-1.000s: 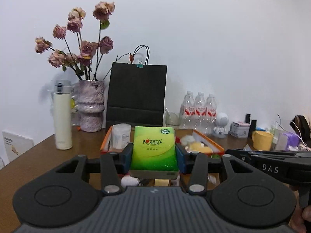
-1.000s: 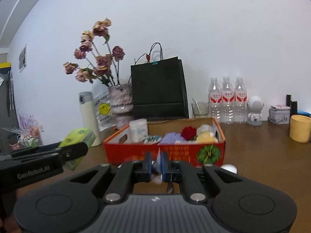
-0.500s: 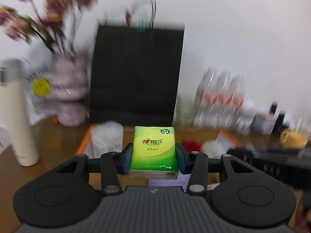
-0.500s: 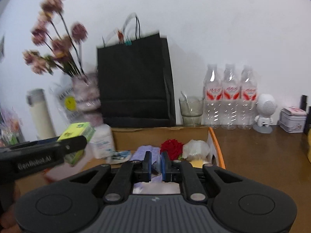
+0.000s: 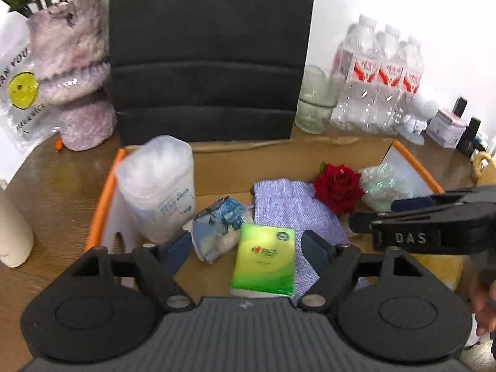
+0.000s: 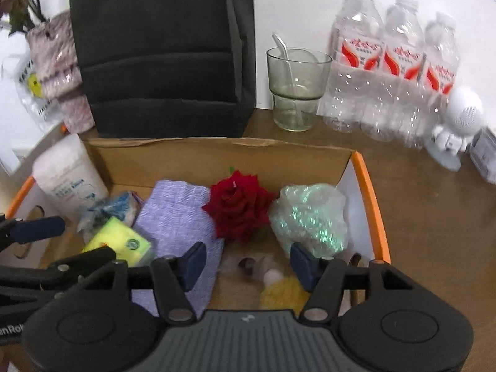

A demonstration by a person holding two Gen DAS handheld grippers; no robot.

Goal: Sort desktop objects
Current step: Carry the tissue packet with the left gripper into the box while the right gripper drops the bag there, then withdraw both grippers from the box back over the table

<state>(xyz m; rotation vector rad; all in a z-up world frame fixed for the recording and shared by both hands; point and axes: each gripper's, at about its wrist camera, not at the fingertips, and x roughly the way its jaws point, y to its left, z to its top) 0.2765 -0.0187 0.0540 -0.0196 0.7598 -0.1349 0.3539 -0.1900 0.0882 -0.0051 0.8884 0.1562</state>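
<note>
1. One green tissue pack (image 5: 263, 260), a soft glossy rectangle, lies in the cardboard box (image 5: 235, 161), between the pads of the left gripper (image 5: 246, 248) but touching neither; those jaws are opening, the pack released.
2. The right gripper (image 6: 248, 262) has its jaws opening too, with nothing clamped; below the gap are small items too blurred to name and one fuzzy yellow lump (image 6: 283, 293).
3. Inside the box, seen from the right wrist: one red fabric rose (image 6: 238, 206) at centre, one lilac woven cloth (image 6: 179, 217) at 9 o'clock of it, one crinkly clear plastic bundle (image 6: 310, 217) at 3 o'clock.
4. One translucent plastic tub (image 5: 158, 186) stands upright in the box's left corner; one crumpled blue-and-white wrapper (image 5: 220, 226) lies just beside it.
5. Behind the box, at 12 o'clock: one matte black paper bag (image 6: 161, 52).
6. At 1 o'clock: one glass tumbler (image 6: 296, 90) holding a spoon, then three clear plastic water bottles (image 6: 393, 68) with red labels.
7. One knobbly mauve vase (image 5: 71, 71) stands at 10 o'clock.
</note>
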